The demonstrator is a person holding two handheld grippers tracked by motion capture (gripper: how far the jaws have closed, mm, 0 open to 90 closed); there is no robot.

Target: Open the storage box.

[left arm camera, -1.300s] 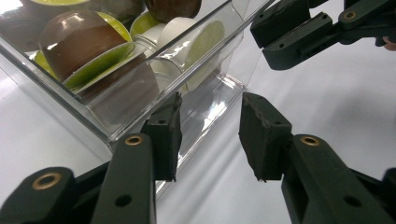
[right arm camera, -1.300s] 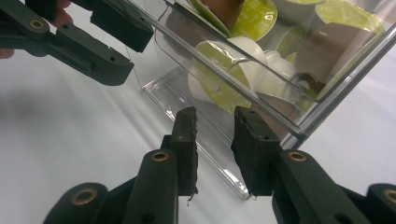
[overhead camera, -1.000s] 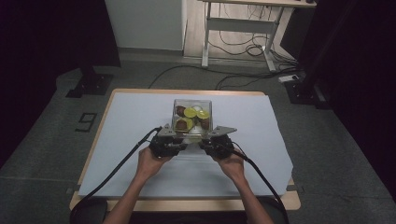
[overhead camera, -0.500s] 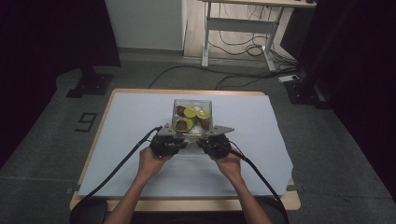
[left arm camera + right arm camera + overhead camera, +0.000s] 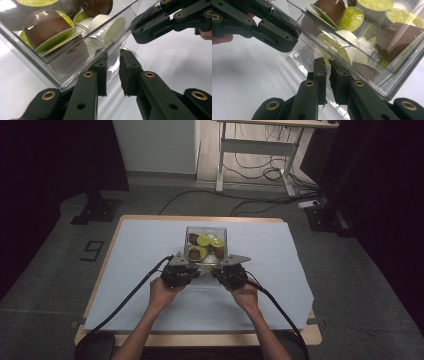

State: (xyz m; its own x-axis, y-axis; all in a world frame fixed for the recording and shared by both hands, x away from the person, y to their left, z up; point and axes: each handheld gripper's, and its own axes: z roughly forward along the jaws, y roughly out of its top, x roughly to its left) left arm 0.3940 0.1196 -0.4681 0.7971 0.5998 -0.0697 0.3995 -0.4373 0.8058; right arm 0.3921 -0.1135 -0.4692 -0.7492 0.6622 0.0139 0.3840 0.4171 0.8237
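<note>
A clear plastic box (image 5: 205,228) of coffee capsules (image 5: 203,240) stands mid-table. Brown, white and green-lidded capsules (image 5: 43,26) lie heaped inside. Both grippers meet at its near wall. My left gripper (image 5: 113,56) straddles that wall (image 5: 30,62). Its jaws have just been closing, and a narrow gap still shows beside the plastic. My right gripper (image 5: 327,63) is shut on the same wall (image 5: 372,75), pads pinched tight on it. Each gripper view shows the other gripper close by: the right gripper (image 5: 140,32) and the left gripper (image 5: 287,40). From above, the left gripper (image 5: 196,265) and right gripper (image 5: 216,266) sit side by side.
A pale sheet (image 5: 280,270) covers the wooden table (image 5: 310,335). Cables (image 5: 125,305) trail from both grippers toward the near edge. Beyond the table stand a desk frame (image 5: 255,150) and dark stands on a grey floor.
</note>
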